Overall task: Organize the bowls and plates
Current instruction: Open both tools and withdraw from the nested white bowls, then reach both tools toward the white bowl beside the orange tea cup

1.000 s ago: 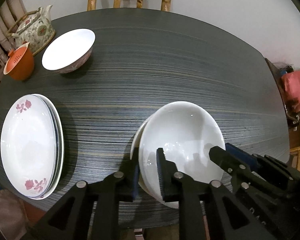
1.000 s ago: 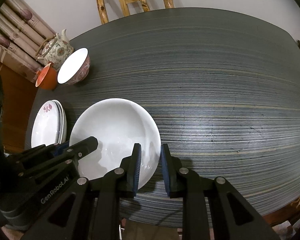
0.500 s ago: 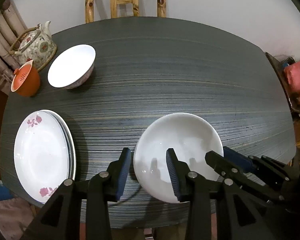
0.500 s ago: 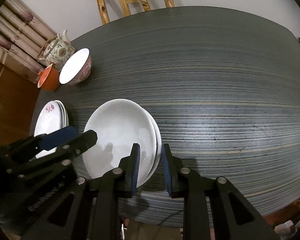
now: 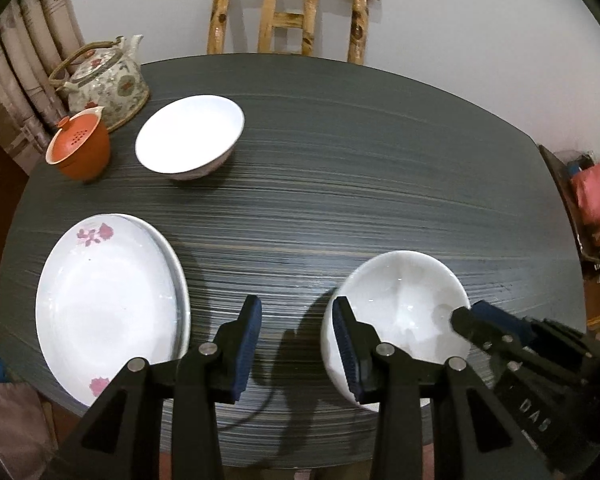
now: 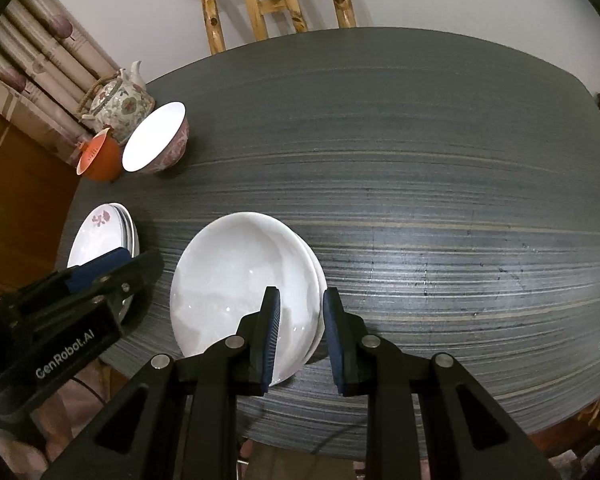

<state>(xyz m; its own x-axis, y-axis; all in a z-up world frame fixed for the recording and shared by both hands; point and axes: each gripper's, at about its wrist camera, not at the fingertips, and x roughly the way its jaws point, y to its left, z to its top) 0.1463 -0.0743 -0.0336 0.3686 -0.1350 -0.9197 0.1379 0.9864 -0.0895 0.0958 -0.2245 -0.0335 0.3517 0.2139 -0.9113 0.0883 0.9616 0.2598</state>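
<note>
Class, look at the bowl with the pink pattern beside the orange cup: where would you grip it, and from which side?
Grip the patterned bowl by its thin rim, one finger inside and one outside. It stands upright with its mouth open. Come from above on the side facing away from the orange cup and teapot, where the table looks bare.

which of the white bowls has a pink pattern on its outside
The far white bowl beside the orange cup; its outer wall is pink-patterned, while the near stacked white bowls look plain.
</note>
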